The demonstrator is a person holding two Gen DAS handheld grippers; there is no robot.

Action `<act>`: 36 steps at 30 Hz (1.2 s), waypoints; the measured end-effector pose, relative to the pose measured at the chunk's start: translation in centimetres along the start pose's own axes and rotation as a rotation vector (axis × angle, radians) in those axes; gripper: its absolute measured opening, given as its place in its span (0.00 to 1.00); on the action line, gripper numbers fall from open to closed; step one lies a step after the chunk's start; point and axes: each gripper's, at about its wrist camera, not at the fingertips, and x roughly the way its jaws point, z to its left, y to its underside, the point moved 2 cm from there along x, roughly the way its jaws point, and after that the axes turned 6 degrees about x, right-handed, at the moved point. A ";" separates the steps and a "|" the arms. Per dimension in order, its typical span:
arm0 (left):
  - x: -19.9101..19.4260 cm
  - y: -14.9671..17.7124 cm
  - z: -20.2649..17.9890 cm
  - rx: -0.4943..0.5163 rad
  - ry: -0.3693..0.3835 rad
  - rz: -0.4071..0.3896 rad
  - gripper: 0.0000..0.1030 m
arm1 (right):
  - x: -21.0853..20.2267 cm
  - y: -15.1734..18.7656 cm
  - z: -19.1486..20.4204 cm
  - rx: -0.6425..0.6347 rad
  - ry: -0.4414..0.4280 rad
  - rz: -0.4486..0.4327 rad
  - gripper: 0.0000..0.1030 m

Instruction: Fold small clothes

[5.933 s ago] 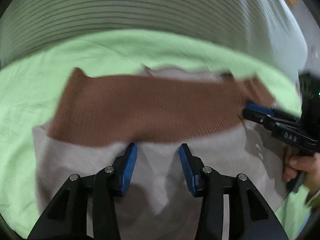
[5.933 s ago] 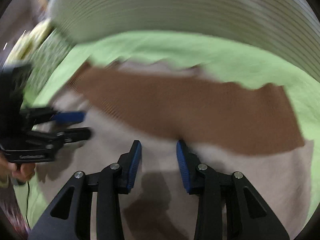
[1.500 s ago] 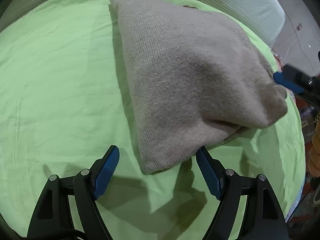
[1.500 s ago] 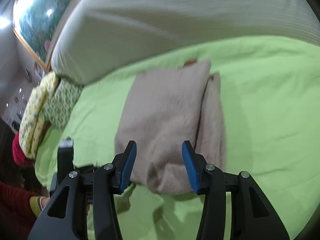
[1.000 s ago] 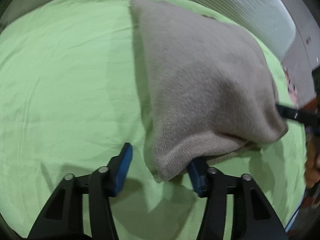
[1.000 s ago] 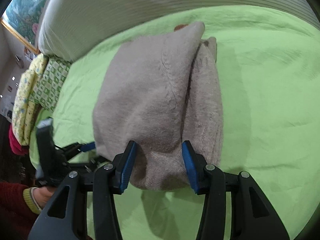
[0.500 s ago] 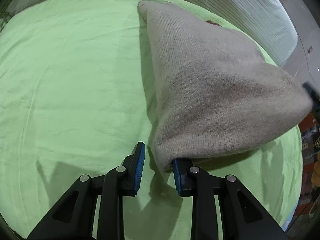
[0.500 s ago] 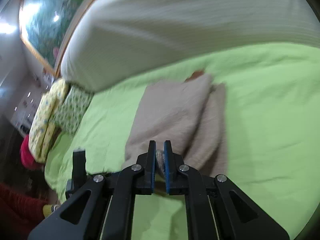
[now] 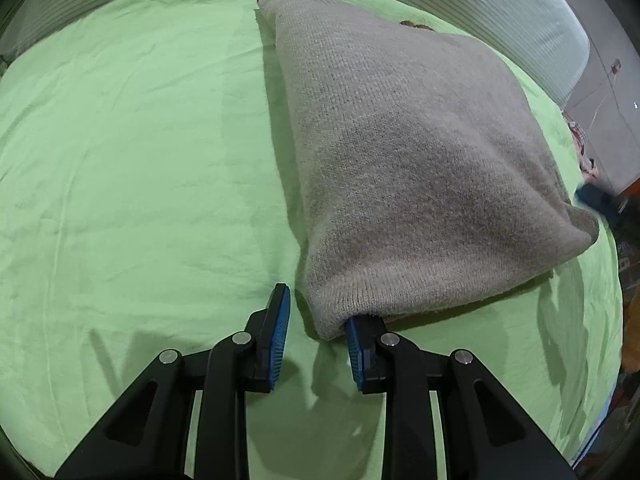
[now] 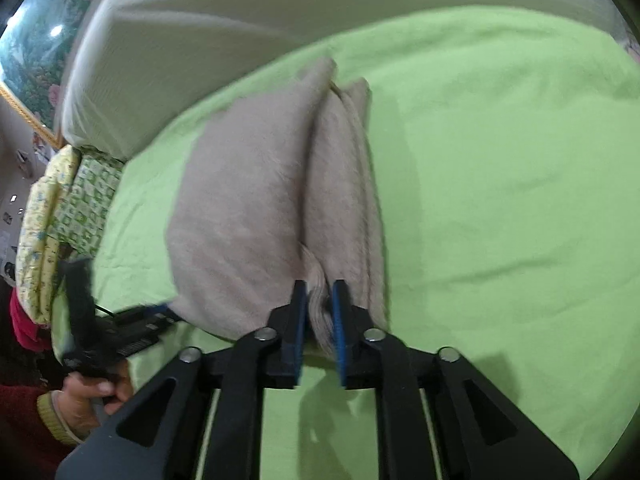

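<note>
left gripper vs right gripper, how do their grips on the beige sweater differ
The left gripper has fingers wider apart, just been closing; the sweater corner touches only one finger. The right gripper has fingers narrow, just been reopening slightly, a sweater fold pinched between them. Both have blue pads and work the sweater's near edge.

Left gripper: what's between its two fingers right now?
In the left wrist view, mostly bare green sheet; the sweater corner drapes over only the right-side finger of the left gripper.
</note>
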 end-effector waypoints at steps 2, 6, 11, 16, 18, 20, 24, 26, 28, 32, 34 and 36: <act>0.0 0.1 -0.4 0.003 -0.003 0.001 0.27 | -0.7 -1.0 0.8 0.002 -0.032 -0.049 0.40; 0.5 -0.2 -1.1 0.008 -0.012 0.000 0.28 | 2.8 -2.5 2.0 -0.044 0.002 0.029 0.44; 0.5 -0.2 -1.3 0.015 -0.016 0.005 0.28 | 6.6 -2.2 2.4 -0.086 0.037 0.107 0.11; 0.5 -0.4 -1.5 0.017 0.004 0.006 0.32 | 0.1 -4.5 5.6 -0.109 -0.064 -0.092 0.10; 0.6 -0.5 -1.8 0.028 -0.003 0.009 0.32 | -0.7 -4.3 5.6 -0.142 -0.027 -0.121 0.10; 0.8 -0.5 -2.0 0.037 -0.007 0.009 0.32 | 0.5 -3.6 3.9 -0.118 0.019 -0.089 0.10; 1.0 -0.7 -1.7 0.051 0.004 0.010 0.32 | 4.0 -1.2 -2.0 0.033 0.061 -0.012 0.09; 1.0 -0.7 -1.7 0.057 0.009 0.014 0.32 | 4.5 -0.5 -3.2 0.082 0.032 -0.013 0.11; 0.8 -0.7 -1.5 0.053 0.029 0.028 0.32 | 4.3 -0.5 -3.5 0.115 0.011 -0.030 0.15; -0.7 -0.5 -0.5 0.018 0.090 0.045 0.31 | 2.7 -1.2 -2.0 0.091 0.015 -0.064 0.26; -2.2 -0.5 -0.3 0.010 0.111 0.030 0.31 | 1.7 -1.9 -0.8 0.051 0.032 -0.102 0.26; -4.0 -1.0 0.1 0.000 0.121 -0.009 0.39 | 0.8 -2.9 0.1 0.032 0.022 -0.138 0.30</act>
